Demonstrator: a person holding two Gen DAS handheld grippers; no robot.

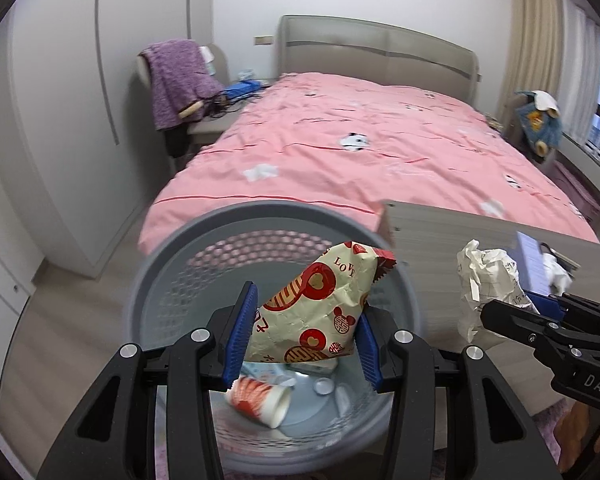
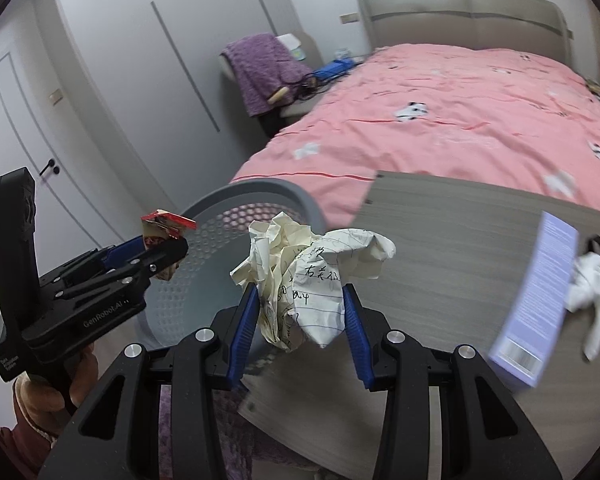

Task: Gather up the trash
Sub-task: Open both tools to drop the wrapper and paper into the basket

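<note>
collection partly done: the grey waste basket already holds a paper cup and scraps, the left gripper clamps a snack wrapper over its mouth, the right gripper clamps crumpled paper beside the rim, both unreleased.

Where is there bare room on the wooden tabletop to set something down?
The tabletop is bare between the crumpled paper in the right gripper and the purple box. Its right edge is crowded: box and white cloth.
</note>
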